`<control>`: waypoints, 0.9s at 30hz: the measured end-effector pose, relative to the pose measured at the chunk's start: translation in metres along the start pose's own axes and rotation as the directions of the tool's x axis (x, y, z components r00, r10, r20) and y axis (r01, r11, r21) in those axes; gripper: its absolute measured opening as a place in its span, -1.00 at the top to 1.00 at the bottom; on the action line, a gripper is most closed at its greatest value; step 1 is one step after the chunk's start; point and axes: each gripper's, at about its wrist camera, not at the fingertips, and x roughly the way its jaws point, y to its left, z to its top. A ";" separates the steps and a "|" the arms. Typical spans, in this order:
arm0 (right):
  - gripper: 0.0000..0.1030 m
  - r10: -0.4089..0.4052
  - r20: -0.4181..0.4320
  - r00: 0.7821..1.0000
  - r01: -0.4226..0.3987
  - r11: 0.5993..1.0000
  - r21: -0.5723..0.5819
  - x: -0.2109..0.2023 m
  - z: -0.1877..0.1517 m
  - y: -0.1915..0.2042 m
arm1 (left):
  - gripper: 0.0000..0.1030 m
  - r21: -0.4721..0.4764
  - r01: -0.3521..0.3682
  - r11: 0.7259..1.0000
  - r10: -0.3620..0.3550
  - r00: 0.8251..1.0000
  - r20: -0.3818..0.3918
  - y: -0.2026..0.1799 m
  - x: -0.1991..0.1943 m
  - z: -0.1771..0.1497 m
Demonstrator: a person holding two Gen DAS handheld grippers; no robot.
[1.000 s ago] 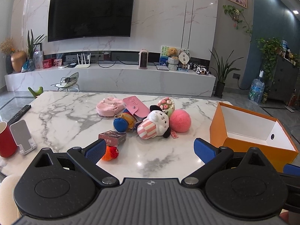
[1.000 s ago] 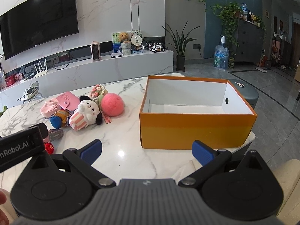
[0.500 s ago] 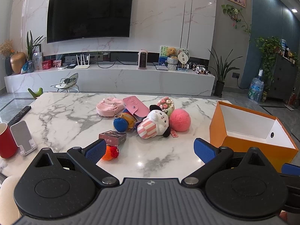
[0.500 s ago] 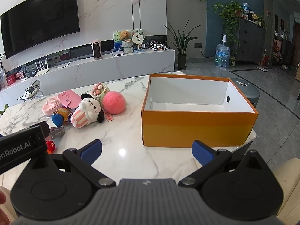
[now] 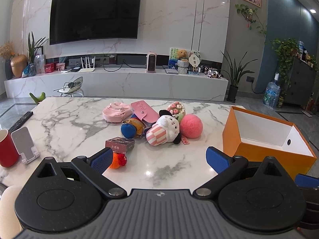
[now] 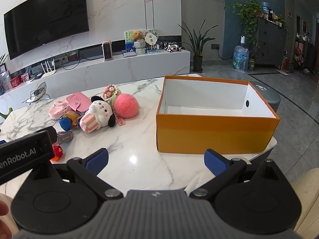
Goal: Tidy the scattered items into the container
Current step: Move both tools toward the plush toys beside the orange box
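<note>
An empty orange box [image 6: 215, 131] with a white inside stands at the table's right end; it also shows in the left wrist view [image 5: 259, 155]. Left of it lies a cluster: a pink fuzzy ball [image 5: 191, 126], a panda plush [image 5: 163, 131], a pink wallet [image 5: 144, 111], a pink pouch [image 5: 114, 112], a blue and orange keychain toy [image 5: 130, 128], a small dark box [image 5: 119, 145] and an orange knitted toy [image 5: 118, 160]. My left gripper [image 5: 158, 159] is open and empty, short of the cluster. My right gripper [image 6: 156, 159] is open and empty, in front of the box.
A red cup [image 5: 7, 149], a white phone stand [image 5: 25, 145] and a remote [image 5: 21, 120] sit at the marble table's [image 5: 69, 119] left end. A grey stool [image 6: 267, 97] stands behind the box. A TV console runs along the far wall.
Both grippers have drifted slightly; the views shift a little. Nothing on the table has moved and both grippers stay open.
</note>
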 end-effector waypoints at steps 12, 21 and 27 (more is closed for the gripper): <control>-0.99 0.010 -0.021 1.000 -0.010 1.000 -0.020 0.005 -0.002 0.006 | -1.00 -0.016 0.001 1.000 -0.001 1.000 -0.008 0.006 0.000 -0.002; -0.99 0.016 -0.048 0.999 -0.019 0.998 -0.052 0.015 -0.006 0.016 | -1.00 -0.044 -0.014 0.999 0.012 0.999 -0.032 0.019 0.009 -0.005; -0.99 0.061 -0.090 0.994 -0.067 0.996 -0.057 0.029 -0.008 0.022 | -1.00 -0.060 -0.028 0.998 0.023 0.997 -0.072 0.029 0.025 -0.010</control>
